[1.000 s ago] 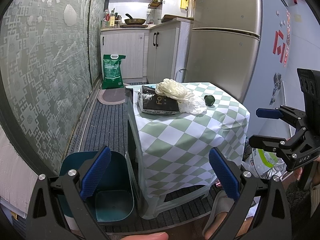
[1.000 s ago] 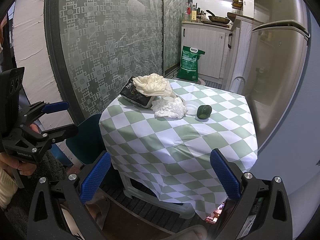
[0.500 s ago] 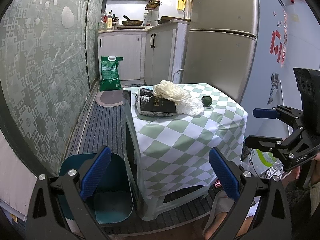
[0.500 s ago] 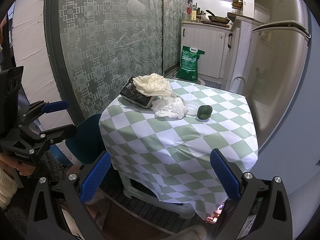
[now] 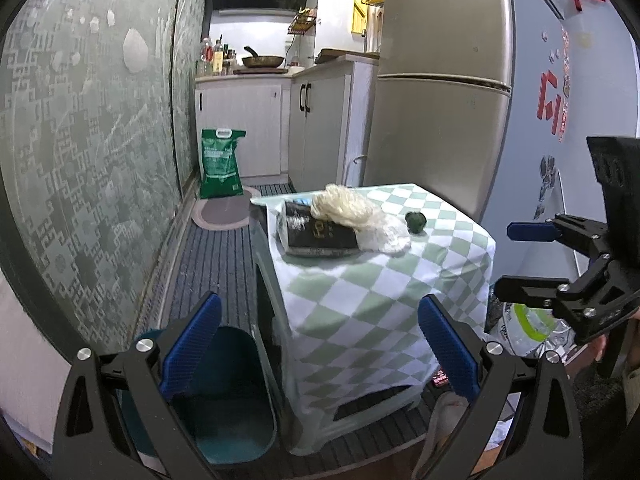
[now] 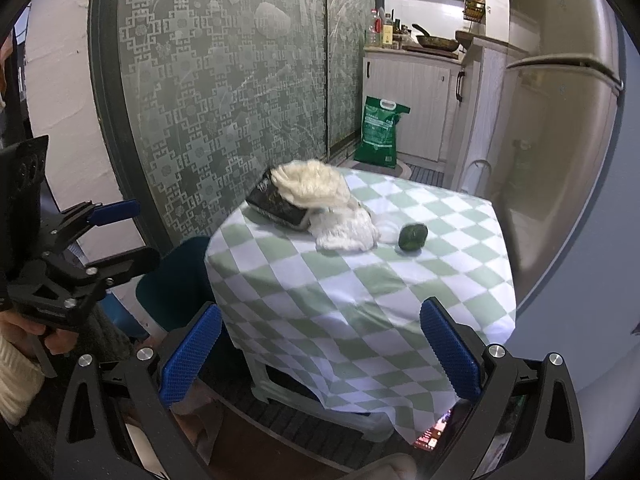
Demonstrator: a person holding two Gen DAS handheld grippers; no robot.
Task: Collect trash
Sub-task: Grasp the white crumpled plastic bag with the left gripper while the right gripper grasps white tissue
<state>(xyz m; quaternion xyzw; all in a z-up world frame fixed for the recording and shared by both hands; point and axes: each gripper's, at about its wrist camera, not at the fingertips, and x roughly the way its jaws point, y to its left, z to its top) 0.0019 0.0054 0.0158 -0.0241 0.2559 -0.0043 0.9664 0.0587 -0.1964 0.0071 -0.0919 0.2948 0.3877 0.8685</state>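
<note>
Narrow kitchen, green-checked cloth bench [image 6: 360, 300] | step: approach, nothing collected | both my fingers spread wide, empty | crumpled white paper wads [image 6: 344, 226] at 12 o'clock beside black packet [image 5: 316, 234] | next: reach forward, pinch paper, carry to teal plastic bin [image 5: 224, 392] at 7 o'clock

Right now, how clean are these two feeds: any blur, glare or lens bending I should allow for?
Left wrist view: heavy fisheye bending at the edges, so the fridge bows; the far kitchen counter is brightly lit and the bin sits in shadow. Right wrist view: same bending and dark corners; the table is evenly lit, and the paper wad looks slightly soft.
</note>
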